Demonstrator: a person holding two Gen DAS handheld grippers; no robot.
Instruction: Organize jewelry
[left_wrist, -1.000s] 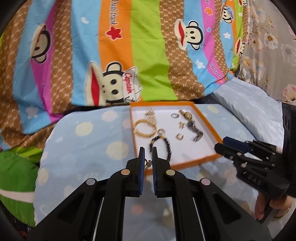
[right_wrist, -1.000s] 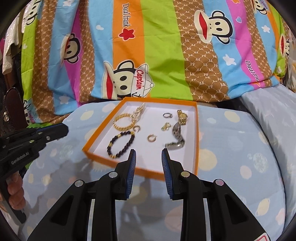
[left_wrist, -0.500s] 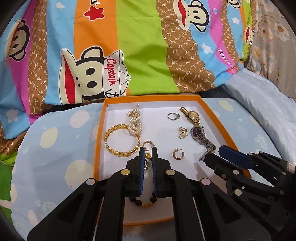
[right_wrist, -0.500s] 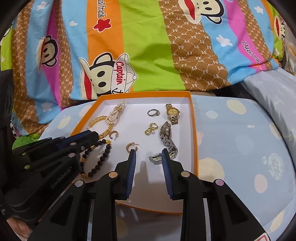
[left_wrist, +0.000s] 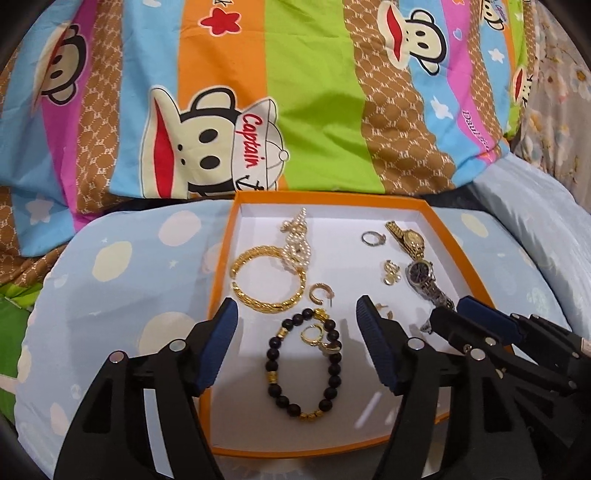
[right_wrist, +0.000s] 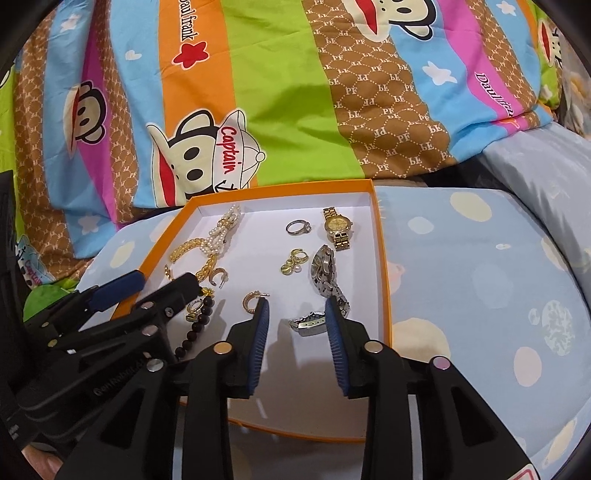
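Note:
An orange tray (left_wrist: 221, 258) with a white floor holds the jewelry: a gold bangle (left_wrist: 269, 277), a pearl piece (left_wrist: 295, 243), a ring (left_wrist: 373, 238), a gold watch (left_wrist: 406, 236), a silver watch (left_wrist: 424, 280) and a black bead bracelet (left_wrist: 303, 369). My left gripper (left_wrist: 295, 306) hovers over the bracelet and its jaws are opening. A small gold earring (left_wrist: 319, 338) lies loose on the beads below them. My right gripper (right_wrist: 297, 304) stands over the silver watch's clasp (right_wrist: 308, 321). Its jaws are opening slightly and the pads are clear of the clasp. A gold hoop earring (right_wrist: 253, 301) lies by its left finger.
The tray rests on a light blue dotted pillow (right_wrist: 480, 277). A striped monkey-print quilt (left_wrist: 295, 110) rises behind it. The two grippers stand close side by side over the tray's near half. Part of a hand (right_wrist: 44, 465) shows at the lower left.
Both grippers moved forward and down over the tray. The left jaws went from shut to wide apart, and the small earring they carried now lies on the bead bracelet. The right jaws widened a little.

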